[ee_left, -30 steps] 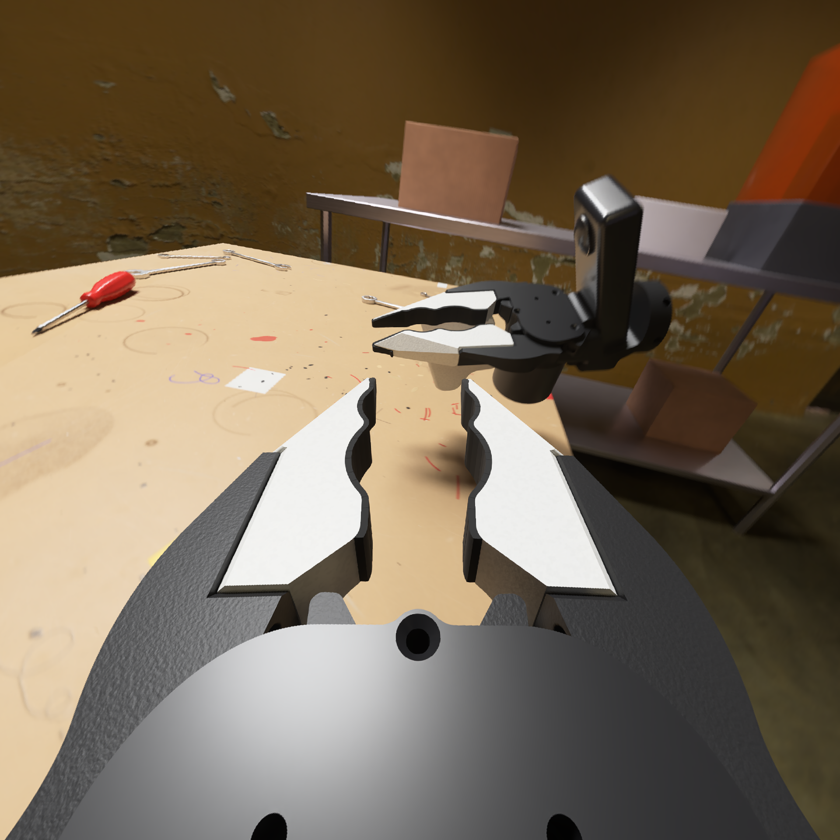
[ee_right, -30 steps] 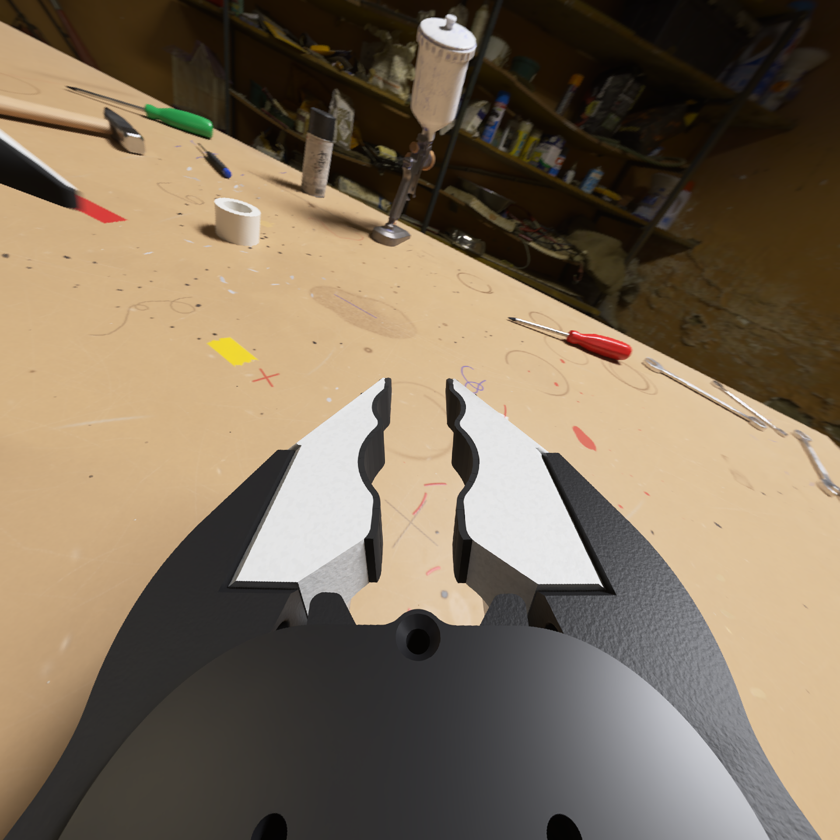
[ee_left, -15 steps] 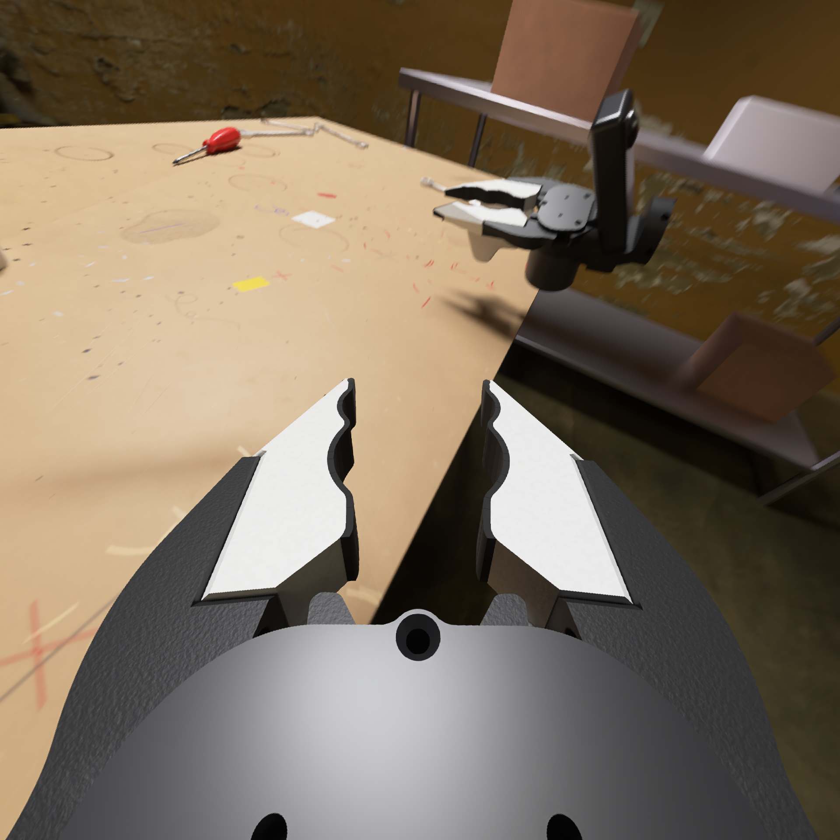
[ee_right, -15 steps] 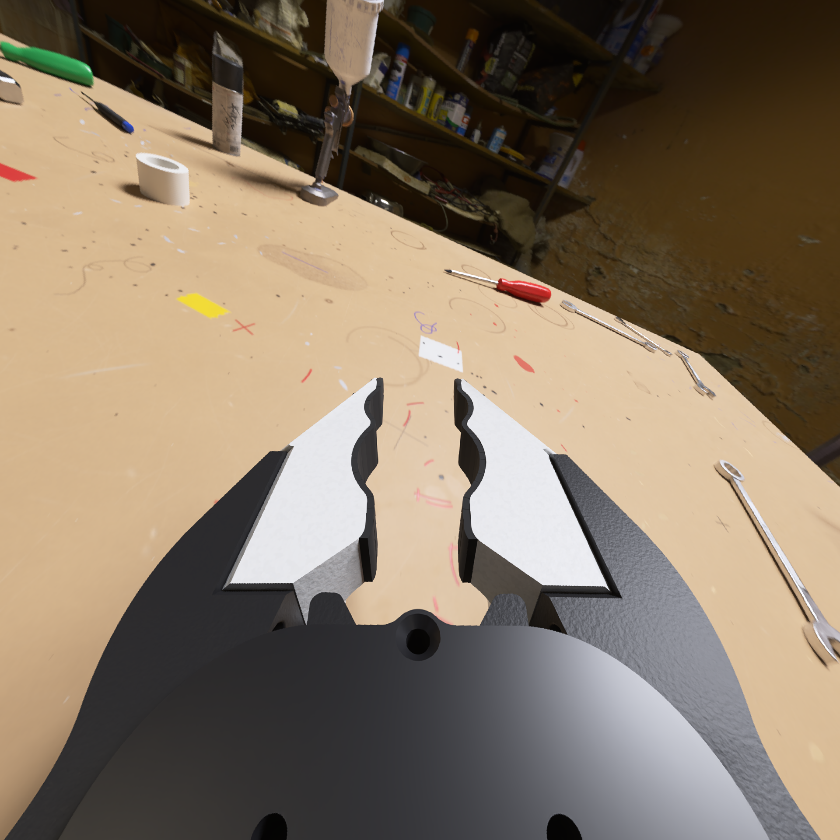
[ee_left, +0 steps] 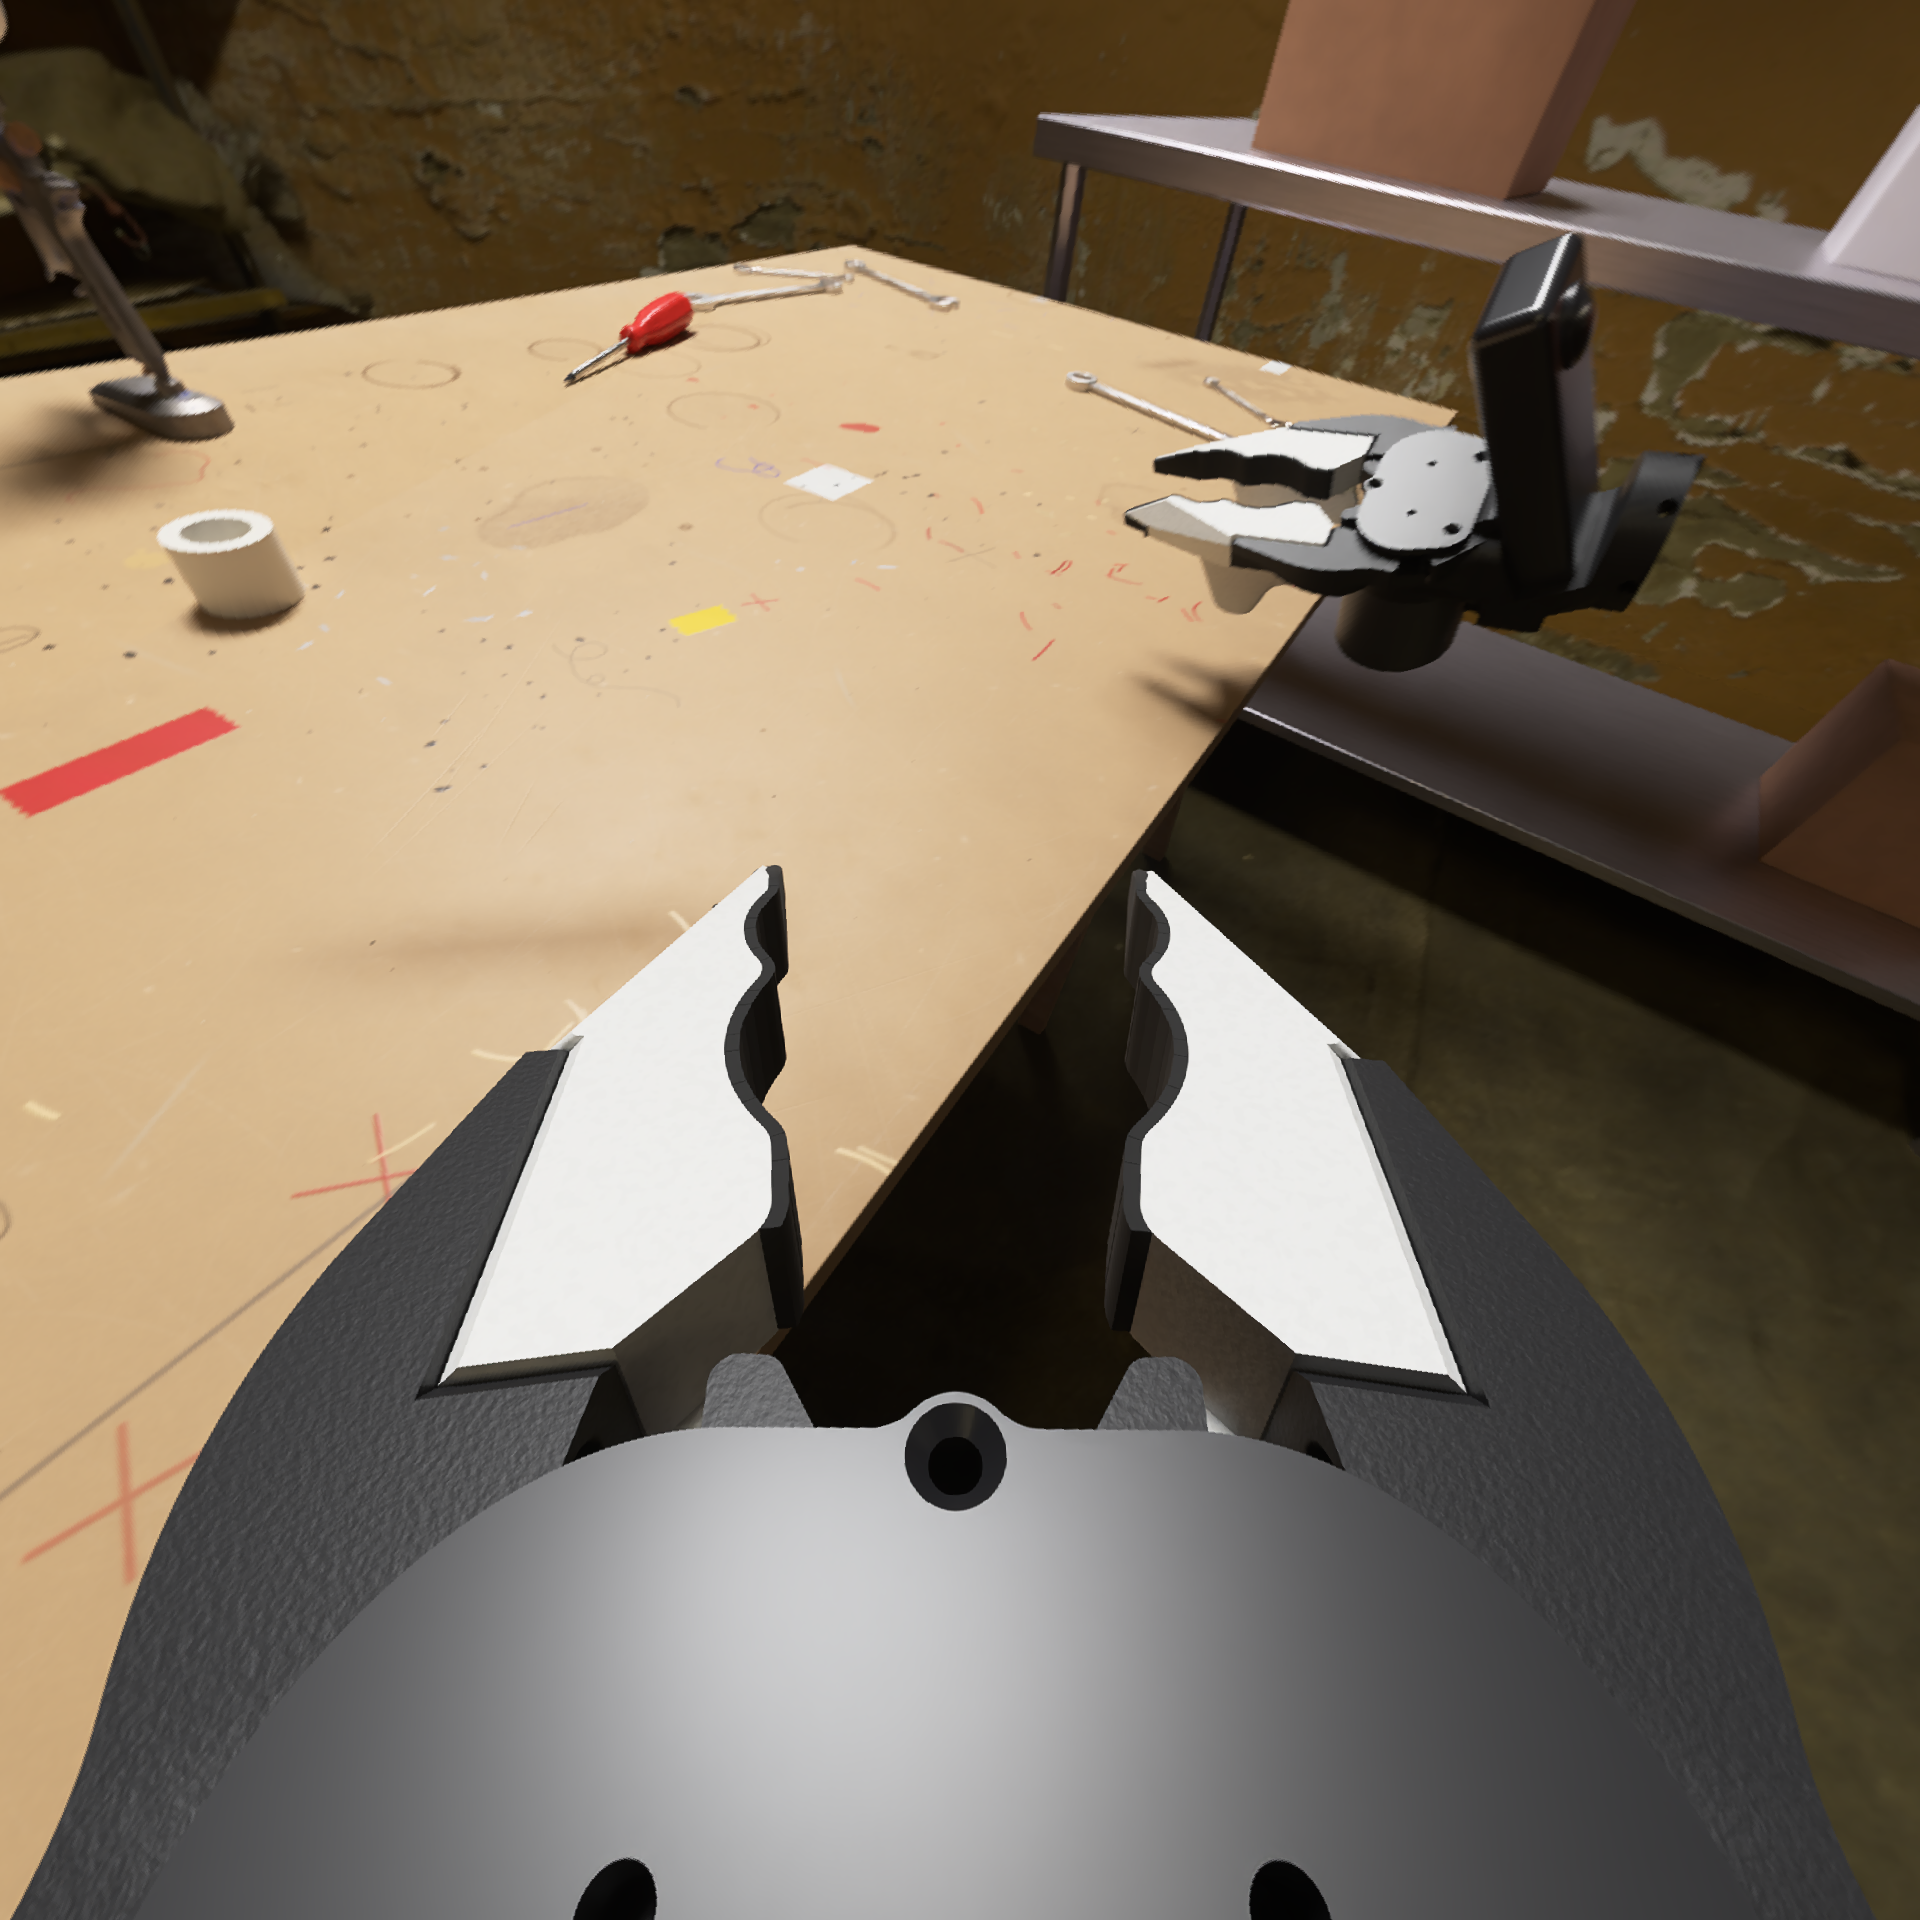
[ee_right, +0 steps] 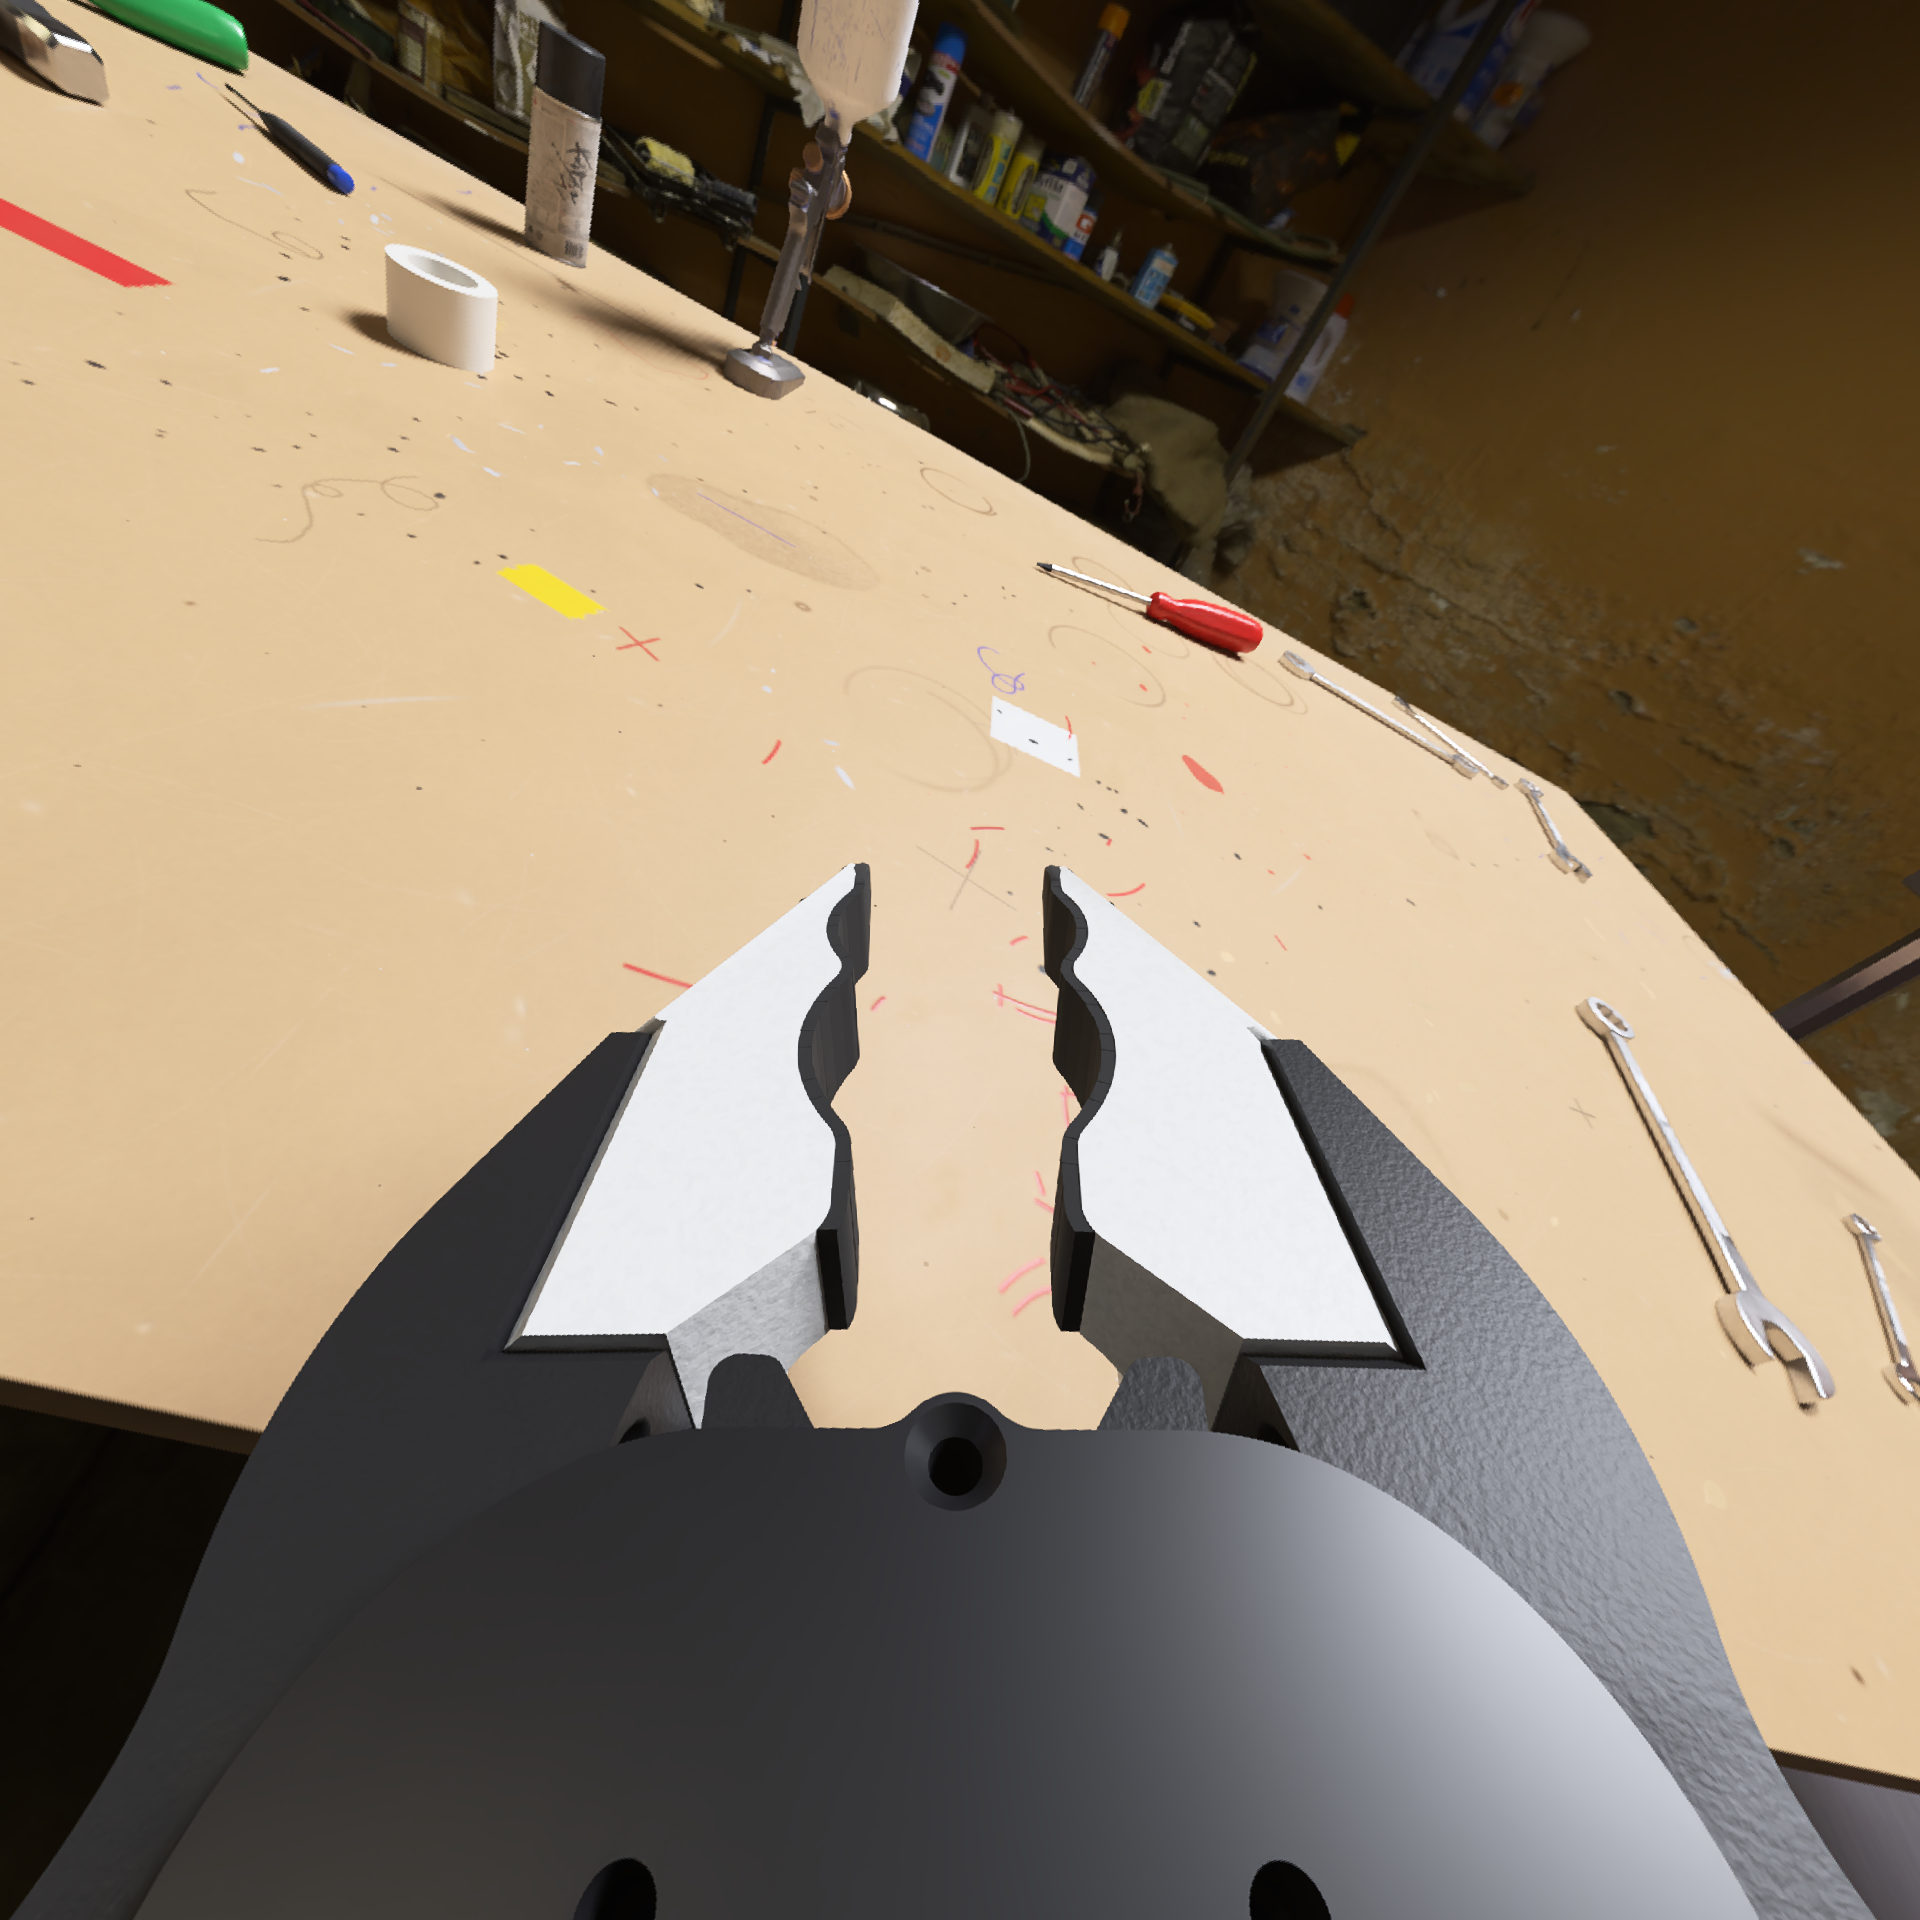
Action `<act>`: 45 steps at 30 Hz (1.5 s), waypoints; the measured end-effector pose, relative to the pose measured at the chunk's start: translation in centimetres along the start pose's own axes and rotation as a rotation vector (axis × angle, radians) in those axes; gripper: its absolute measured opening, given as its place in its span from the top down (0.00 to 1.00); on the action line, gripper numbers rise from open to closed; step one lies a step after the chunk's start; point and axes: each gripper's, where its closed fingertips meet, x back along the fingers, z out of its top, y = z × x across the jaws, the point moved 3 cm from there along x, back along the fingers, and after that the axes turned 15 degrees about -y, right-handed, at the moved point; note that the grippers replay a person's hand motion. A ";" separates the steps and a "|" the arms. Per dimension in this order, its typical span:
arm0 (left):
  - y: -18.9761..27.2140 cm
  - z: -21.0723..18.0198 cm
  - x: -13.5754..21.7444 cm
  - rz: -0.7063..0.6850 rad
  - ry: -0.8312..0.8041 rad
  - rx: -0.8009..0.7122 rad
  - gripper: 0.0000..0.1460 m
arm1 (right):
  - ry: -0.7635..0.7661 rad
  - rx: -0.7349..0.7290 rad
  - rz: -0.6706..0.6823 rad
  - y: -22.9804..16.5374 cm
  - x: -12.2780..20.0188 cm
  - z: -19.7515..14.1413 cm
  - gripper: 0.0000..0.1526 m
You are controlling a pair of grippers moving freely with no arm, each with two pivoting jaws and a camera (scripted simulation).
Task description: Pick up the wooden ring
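Observation:
The ring [ee_left: 234, 561] is a short pale cylinder with a hole, standing on the tan workbench [ee_left: 727, 790] far left of centre. It also shows in the right wrist view [ee_right: 442, 307] at the upper left. My left gripper [ee_left: 956, 883] is open and empty, hovering over the bench's near right edge, well short of the ring. My right gripper [ee_right: 956, 873] is open with a narrower gap and empty, low over the bench's edge. It shows in the left wrist view [ee_left: 1153, 488] at the far right, side-on.
A red screwdriver [ee_right: 1205, 623] and several wrenches [ee_right: 1704, 1195] lie at the right. A spray gun on a stand [ee_right: 769, 369], a spray can [ee_right: 564, 145] and a blue pen [ee_right: 296, 151] stand beyond the ring. A metal shelf [ee_left: 1455, 197] with boxes is beside the bench.
My left gripper has pulled back toward the bench's edge and opened wider; the ring has come into its view. My right gripper has drawn back toward its edge and opened slightly.

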 end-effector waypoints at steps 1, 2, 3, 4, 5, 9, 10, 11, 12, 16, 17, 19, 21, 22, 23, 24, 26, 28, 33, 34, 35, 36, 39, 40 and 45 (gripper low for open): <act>-0.5 -0.2 -0.1 0.008 -0.009 0.008 0.55 | -0.005 -0.004 0.008 0.0 -0.2 0.0 0.78; -0.9 -0.4 -0.3 0.019 -0.017 0.017 0.55 | -0.008 -0.009 0.014 0.1 -0.2 -0.1 0.78; -1.4 -0.6 -0.4 0.027 -0.025 0.027 0.55 | -0.005 -0.014 0.018 0.1 -0.3 0.0 0.78; -1.8 -0.8 -0.6 0.032 -0.032 0.038 0.55 | 0.000 -0.022 0.024 0.2 -0.2 0.0 0.78; -2.2 -0.9 -0.7 0.039 -0.033 0.048 0.55 | 0.006 -0.031 0.034 0.2 -0.2 0.0 0.78; -3.8 -1.4 -1.0 0.079 -0.025 0.096 0.55 | 0.034 -0.070 0.076 0.4 0.1 0.1 0.79; -4.1 -1.5 -1.0 0.088 -0.025 0.109 0.55 | 0.039 -0.088 0.084 0.5 0.2 0.1 0.79; -4.5 -1.7 -1.1 0.096 -0.024 0.123 0.55 | 0.044 -0.106 0.094 0.6 0.2 0.1 0.79; -4.8 -1.8 -1.2 0.105 -0.022 0.140 0.55 | 0.048 -0.123 0.107 0.7 0.2 0.1 0.79; -5.7 -2.3 -1.7 0.111 -0.024 0.198 0.55 | 0.070 -0.195 0.149 1.3 0.4 0.0 0.79; -5.9 -2.4 -1.8 0.122 -0.025 0.206 0.55 | 0.079 -0.214 0.165 1.4 0.6 0.0 0.79; -6.4 -2.5 -2.0 0.154 -0.020 0.223 0.55 | 0.108 -0.255 0.202 1.5 0.9 0.2 0.79; -6.9 -2.5 -2.4 0.183 -0.012 0.242 0.55 | 0.127 -0.299 0.237 1.6 1.1 0.2 0.78; -7.2 -2.5 -2.6 0.196 -0.014 0.252 0.54 | 0.135 -0.317 0.252 1.7 1.1 0.3 0.78; -7.4 -2.5 -2.8 0.209 -0.018 0.263 0.53 | 0.141 -0.328 0.264 1.8 1.1 0.3 0.78; -7.6 -2.5 -3.1 0.219 -0.022 0.270 0.52 | 0.144 -0.332 0.275 1.8 1.0 0.4 0.78; -7.6 -2.3 -3.8 0.219 -0.026 0.266 0.52 | 0.138 -0.319 0.284 1.6 0.5 0.6 0.78; -7.7 -2.1 -4.7 0.225 -0.036 0.255 0.52 | 0.114 -0.304 0.304 1.2 -0.2 0.6 0.78; -8.6 -1.0 -6.7 0.261 -0.044 0.227 0.52 | 0.087 -0.223 0.322 0.2 -1.6 1.1 0.78; -9.0 -0.7 -6.9 0.267 -0.039 0.231 0.52 | 0.083 -0.196 0.316 0.1 -2.0 1.3 0.78; -9.3 -0.3 -7.2 0.269 -0.030 0.238 0.52 | 0.076 -0.172 0.309 -0.1 -2.4 1.4 0.78; -9.7 0.0 -7.4 0.269 -0.022 0.245 0.52 | 0.068 -0.152 0.305 -0.2 -2.8 1.5 0.78; -11.2 1.3 -7.8 0.285 -0.005 0.256 0.52 | 0.051 -0.116 0.308 -0.5 -3.9 1.8 0.78; -11.9 1.8 -7.9 0.297 -0.005 0.257 0.52 | 0.048 -0.107 0.309 -0.6 -4.2 1.9 0.78; -15.4 5.1 -8.3 0.367 -0.008 0.258 0.50 | 0.056 -0.080 0.313 -0.9 -4.9 2.4 0.78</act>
